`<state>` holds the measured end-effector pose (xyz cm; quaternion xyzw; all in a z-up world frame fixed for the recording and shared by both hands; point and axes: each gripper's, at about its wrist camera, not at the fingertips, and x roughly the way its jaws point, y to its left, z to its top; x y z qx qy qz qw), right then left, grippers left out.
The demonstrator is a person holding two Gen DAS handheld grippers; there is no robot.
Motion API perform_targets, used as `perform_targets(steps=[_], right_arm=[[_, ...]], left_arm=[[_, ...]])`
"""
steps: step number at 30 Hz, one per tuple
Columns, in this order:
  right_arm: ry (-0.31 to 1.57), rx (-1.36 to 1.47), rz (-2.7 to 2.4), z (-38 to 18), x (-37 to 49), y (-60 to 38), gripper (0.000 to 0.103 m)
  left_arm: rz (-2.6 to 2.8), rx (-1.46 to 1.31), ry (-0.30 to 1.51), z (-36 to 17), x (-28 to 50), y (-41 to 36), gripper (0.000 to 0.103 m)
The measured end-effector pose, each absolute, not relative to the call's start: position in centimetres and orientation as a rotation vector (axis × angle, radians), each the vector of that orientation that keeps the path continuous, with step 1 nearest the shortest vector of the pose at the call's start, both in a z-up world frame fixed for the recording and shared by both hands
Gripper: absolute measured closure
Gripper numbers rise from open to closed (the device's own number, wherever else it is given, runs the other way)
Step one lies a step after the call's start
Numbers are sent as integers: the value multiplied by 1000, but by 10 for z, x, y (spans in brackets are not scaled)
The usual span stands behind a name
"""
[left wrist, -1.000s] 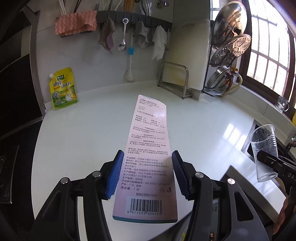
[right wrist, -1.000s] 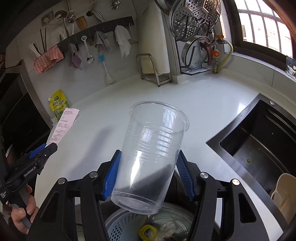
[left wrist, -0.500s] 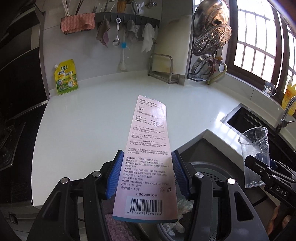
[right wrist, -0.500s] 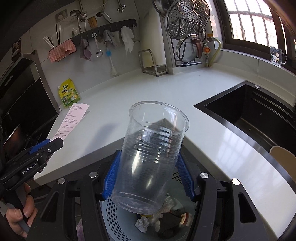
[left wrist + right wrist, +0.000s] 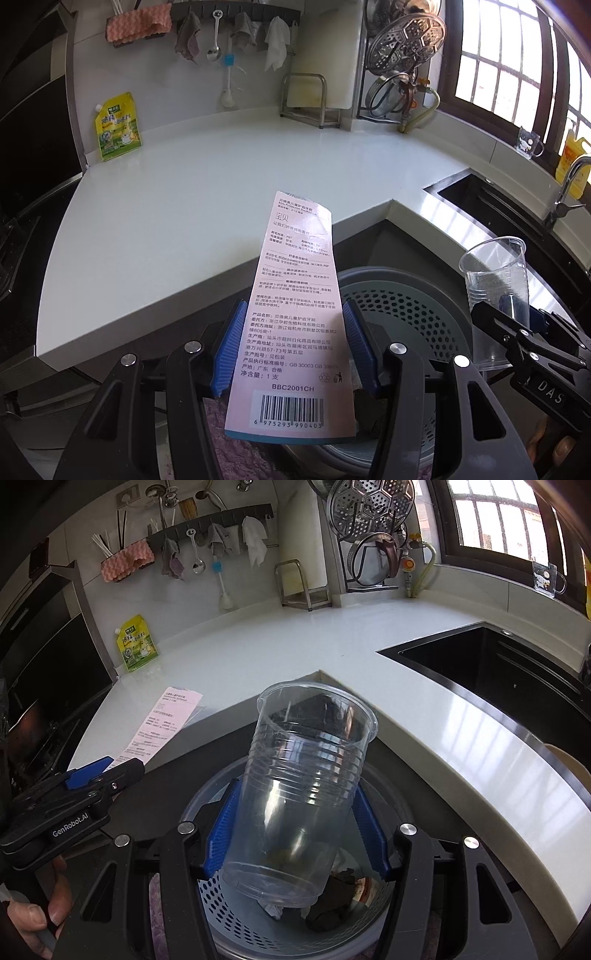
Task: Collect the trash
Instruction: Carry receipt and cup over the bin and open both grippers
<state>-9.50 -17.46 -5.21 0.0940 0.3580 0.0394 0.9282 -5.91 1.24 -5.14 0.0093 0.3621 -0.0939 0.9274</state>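
Clear plastic cup is being clamped by the right gripper and the pink card by the left gripper, both over the perforated bin. Judged the drop-off step: each pair of jaws is to be opened next so both pieces fall inside.

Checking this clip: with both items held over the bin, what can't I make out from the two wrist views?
- Contents of the perforated grey trash bin: right wrist view, mostly hidden behind the clear ribbed plastic cup and the right gripper.
- Bin's near rim: left wrist view, covered by the pink printed packaging card and the left gripper.
- Card's front face: turned away in both views.
- Black sink basin: dark, cut off at the right edge.
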Motion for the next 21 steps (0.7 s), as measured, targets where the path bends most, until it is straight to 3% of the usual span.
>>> perform_targets(steps=[21], right_arm=[[822, 257, 84, -91, -89, -193, 44]], left_arm=[[-293, 59, 857, -93, -58, -25, 51]])
